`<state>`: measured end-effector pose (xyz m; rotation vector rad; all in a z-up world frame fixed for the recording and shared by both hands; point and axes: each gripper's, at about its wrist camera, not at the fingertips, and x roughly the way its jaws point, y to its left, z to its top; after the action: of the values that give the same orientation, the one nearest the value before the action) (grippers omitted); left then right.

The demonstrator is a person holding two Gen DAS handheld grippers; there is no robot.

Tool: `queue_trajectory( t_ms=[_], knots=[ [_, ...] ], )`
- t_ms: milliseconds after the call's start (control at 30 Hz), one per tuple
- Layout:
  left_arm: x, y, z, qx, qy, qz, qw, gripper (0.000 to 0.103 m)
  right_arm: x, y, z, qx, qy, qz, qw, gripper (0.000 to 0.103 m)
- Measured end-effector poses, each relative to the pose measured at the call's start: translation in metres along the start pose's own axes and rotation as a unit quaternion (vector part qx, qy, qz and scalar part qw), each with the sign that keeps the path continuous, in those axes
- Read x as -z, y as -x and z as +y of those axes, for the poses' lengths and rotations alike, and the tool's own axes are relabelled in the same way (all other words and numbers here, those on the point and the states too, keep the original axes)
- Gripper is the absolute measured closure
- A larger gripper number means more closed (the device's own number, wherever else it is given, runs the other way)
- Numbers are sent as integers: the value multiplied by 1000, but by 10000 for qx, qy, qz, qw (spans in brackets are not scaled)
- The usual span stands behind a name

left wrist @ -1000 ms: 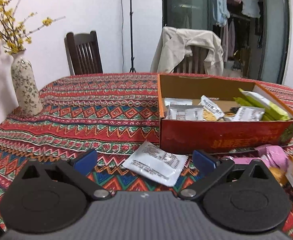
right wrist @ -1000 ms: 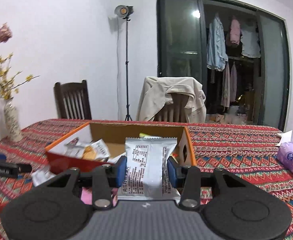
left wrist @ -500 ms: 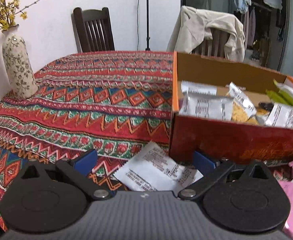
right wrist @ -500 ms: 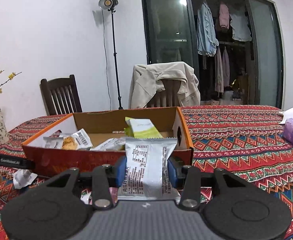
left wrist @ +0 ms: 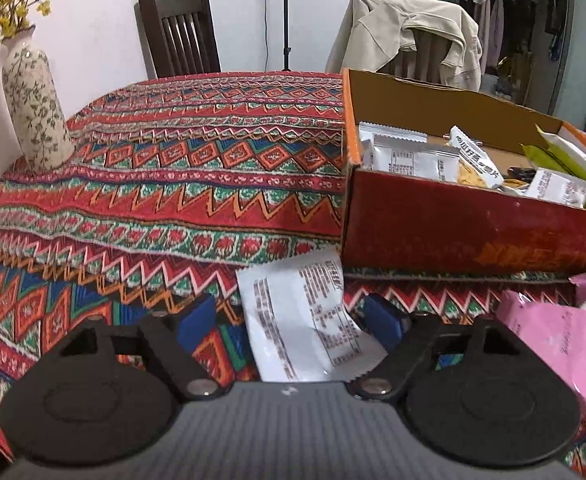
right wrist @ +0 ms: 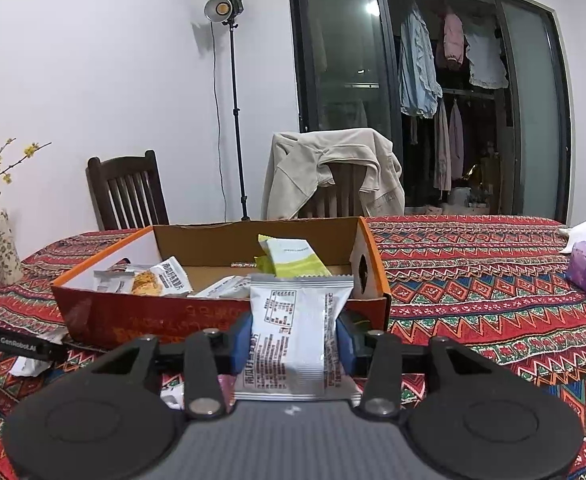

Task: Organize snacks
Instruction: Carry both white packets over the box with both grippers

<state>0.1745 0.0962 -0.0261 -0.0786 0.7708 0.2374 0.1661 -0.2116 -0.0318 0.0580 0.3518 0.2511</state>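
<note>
Right gripper (right wrist: 295,338) clamped on silver packet (right wrist: 293,332); left gripper (left wrist: 293,320), closing, unclenched around white packet (left wrist: 305,316).

Patterned tablecloth (left wrist: 197,168) carries vase (left wrist: 33,108), snack box (left wrist: 473,232), white packet (left wrist: 301,316).

Both views are evenly lit by soft, cool indoor light and stay fairly sharp, without motion blur. In the right wrist view a studio lamp (right wrist: 223,9) at about eleven o'clock glows warm and throws its own faint shadow on the white wall (right wrist: 93,80). A bright spot of glare sits on the dark glass door (right wrist: 341,92) at twelve o'clock. Fisheye bending curves straight edges outward, and dark vignette clips that view's upper corners.
</note>
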Motion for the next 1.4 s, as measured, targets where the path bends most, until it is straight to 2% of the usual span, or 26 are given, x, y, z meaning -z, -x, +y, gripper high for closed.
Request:
queue_trajectory(
  t_ms=[133,200,367,633,967,1200,1400],
  knots=[
    [7,5,2,-3,22,-160,9999,29,0,1,1,-1,16,-8,10000,60],
    [9,8,3,1,48,-252,9997,47,0,0,1,8,20,8,10000,60],
    [12,13,6,56,112,-418,9990,54,0,1,1,-3,0,-28,10000,60],
    [17,29,3,21,20,-903,9959,55,1,4,0,-44,-22,-153,9999,60],
    [14,61,3,-135,100,-1572,9874,55,0,6,-2,-100,-43,-274,9996,60],
    [-5,88,-13,70,-112,-1945,9808,55,-11,9,7,-122,69,-278,9995,60],
    [-30,99,-35,282,-283,-2205,9746,55,-43,17,20,-204,271,-469,9983,60]
  ],
)
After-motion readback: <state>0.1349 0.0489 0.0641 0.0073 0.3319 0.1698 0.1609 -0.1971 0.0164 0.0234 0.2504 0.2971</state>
